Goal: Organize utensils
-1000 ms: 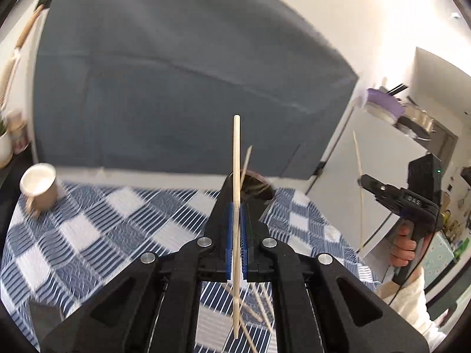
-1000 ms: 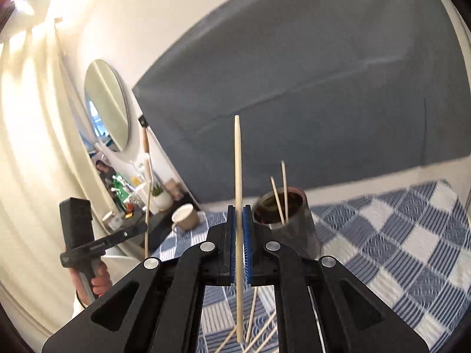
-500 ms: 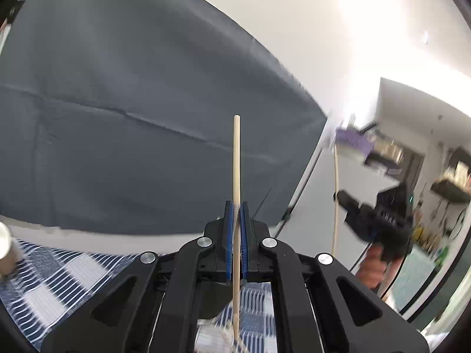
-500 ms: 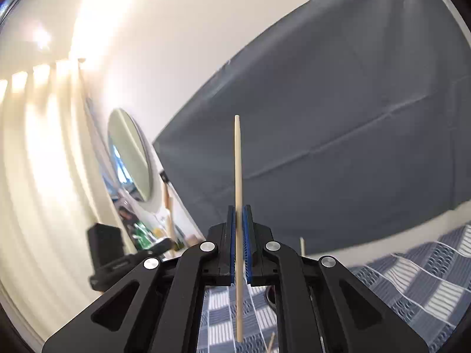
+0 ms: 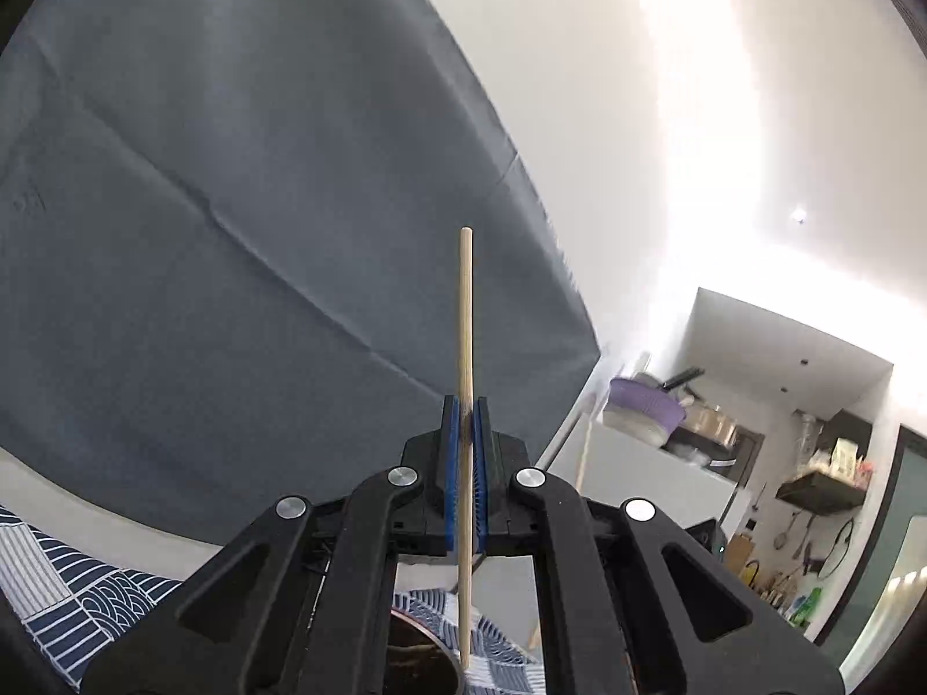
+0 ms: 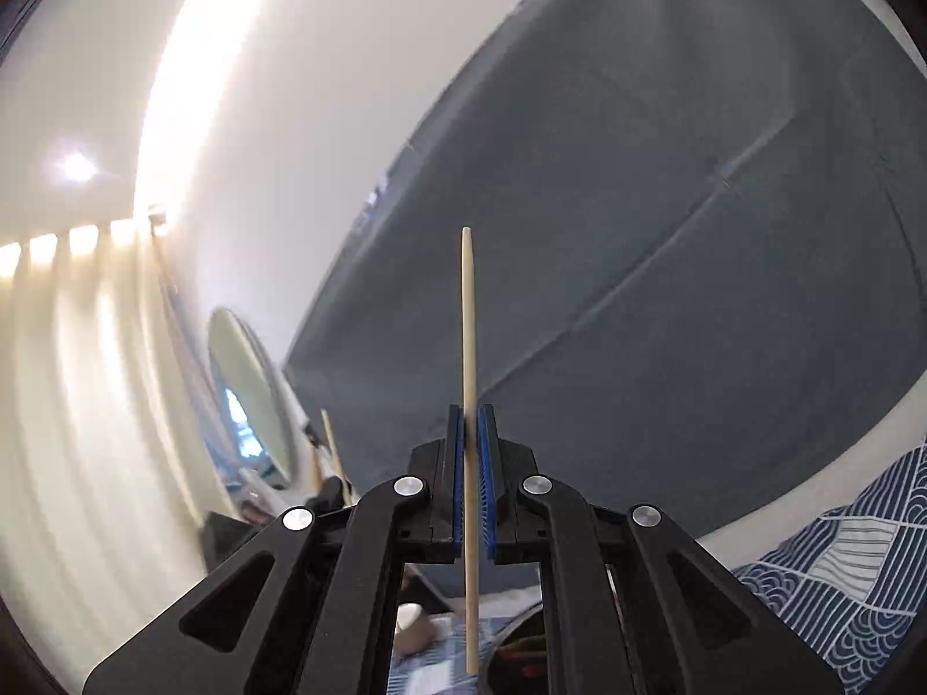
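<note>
1. The left gripper [image 5: 465,423] is clamped tight on a wooden chopstick [image 5: 465,318], held upright between its blue pads.
2. That chopstick's lower end hangs just over the rim of a dark cup [image 5: 426,660] on the blue checked cloth [image 5: 52,591].
3. The right gripper [image 6: 470,428] is pinched on a second, pointed chopstick [image 6: 468,336], also upright.
4. Below it, a dark round shape [image 6: 521,654], probably the same cup, shows blurred between the arms.
5. A grey backdrop [image 5: 232,231] fills the far side.
</note>
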Available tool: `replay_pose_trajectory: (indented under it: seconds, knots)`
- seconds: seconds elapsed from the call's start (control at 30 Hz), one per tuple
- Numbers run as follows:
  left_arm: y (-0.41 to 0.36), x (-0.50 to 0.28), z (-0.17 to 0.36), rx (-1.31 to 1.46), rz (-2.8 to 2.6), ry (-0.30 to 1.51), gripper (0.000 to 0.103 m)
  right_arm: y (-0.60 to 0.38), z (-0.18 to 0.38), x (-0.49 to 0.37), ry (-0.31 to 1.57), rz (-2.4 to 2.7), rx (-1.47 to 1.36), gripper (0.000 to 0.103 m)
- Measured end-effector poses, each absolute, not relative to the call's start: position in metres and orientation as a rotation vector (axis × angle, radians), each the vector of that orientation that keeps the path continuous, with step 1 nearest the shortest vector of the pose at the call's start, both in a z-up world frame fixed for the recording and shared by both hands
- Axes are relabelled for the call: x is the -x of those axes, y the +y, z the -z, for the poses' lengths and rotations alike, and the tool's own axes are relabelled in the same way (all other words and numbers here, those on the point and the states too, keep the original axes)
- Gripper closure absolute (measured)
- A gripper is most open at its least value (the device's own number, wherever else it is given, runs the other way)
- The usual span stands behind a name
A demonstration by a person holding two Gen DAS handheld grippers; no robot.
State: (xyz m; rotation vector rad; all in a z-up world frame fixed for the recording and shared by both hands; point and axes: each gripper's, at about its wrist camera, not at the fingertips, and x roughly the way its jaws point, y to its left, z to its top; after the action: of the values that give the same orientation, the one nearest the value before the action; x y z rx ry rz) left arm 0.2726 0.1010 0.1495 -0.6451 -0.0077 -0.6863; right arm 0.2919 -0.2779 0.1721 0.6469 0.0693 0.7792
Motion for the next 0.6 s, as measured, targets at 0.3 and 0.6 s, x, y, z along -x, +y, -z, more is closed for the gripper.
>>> replay_pose_trajectory:
  seconds: [0.3,0.6]
  knots:
    - [0.085,-0.297,-0.115,0.636,0.611,0.045,0.098,-0.247,-0.138,-0.315,0.137,-0.732,-0.565,0.098]
    - [0.051,-0.3,-0.104,0.449,0.612,0.087,0.097,-0.23,-0.131,-0.323,0.207,-0.755,-0.551,0.094]
